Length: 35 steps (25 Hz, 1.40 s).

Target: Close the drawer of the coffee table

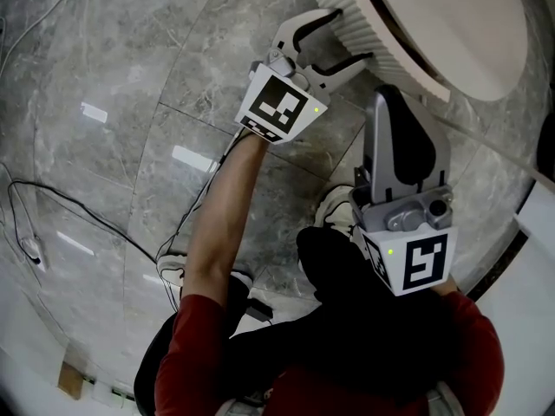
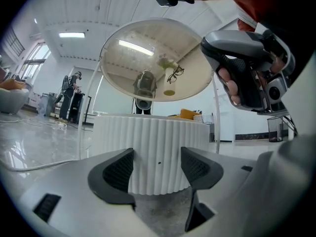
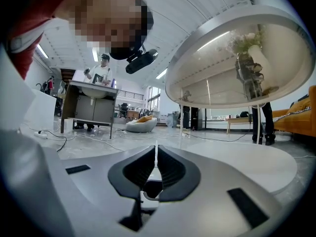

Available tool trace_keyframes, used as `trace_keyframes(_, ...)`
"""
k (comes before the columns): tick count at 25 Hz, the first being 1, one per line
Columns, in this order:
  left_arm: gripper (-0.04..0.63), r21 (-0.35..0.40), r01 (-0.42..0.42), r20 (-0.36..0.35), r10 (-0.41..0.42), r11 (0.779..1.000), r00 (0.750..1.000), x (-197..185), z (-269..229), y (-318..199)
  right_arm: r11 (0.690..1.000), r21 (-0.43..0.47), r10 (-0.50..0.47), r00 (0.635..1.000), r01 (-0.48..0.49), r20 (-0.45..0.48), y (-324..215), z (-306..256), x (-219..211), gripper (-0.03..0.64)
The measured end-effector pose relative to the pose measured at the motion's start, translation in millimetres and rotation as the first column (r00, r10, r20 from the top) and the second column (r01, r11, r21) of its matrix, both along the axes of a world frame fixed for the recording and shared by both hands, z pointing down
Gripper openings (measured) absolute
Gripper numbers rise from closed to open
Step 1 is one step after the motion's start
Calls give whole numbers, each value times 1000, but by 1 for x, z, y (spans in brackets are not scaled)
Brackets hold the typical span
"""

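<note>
The coffee table [image 1: 451, 24] is round and white, at the head view's top right, with a ribbed white side [image 1: 381, 46]. My left gripper [image 1: 351, 35] is open, its jaws pointing at that ribbed side and almost against it. In the left gripper view the ribbed front [image 2: 158, 137] fills the gap between the open left gripper's [image 2: 157, 156] pads, nothing clamped. I cannot make out a drawer seam. My right gripper [image 1: 395, 102] is held back near the person's body, shut and empty; the right gripper view shows the shut right gripper [image 3: 155, 154] with its pads together.
The floor is grey marble [image 1: 130, 102], with a black cable [image 1: 78, 215] across it at left. The person's shoes [image 1: 334, 206] stand close to the table. A round tabletop [image 3: 237, 58] looms overhead in the right gripper view. A desk [image 3: 91, 105] with a person stands far off.
</note>
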<state>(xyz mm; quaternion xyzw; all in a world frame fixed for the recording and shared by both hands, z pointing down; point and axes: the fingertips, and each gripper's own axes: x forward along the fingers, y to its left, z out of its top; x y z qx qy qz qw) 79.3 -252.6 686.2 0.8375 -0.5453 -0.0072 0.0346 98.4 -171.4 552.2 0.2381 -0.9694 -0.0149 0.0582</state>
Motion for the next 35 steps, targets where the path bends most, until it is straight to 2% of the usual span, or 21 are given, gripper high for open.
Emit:
trace_keyframes(15, 301, -15, -4, 1, 4, 1000, 1000, 9, -1, -25, 999, -39, -8, 1000, 9, 11, -7, 6, -3, 28)
trace_keyframes(35, 304, -33, 0, 7, 0, 999, 1000, 13, -1, -36, 999, -33, 13, 1000, -12, 26, -5, -2, 4, 28)
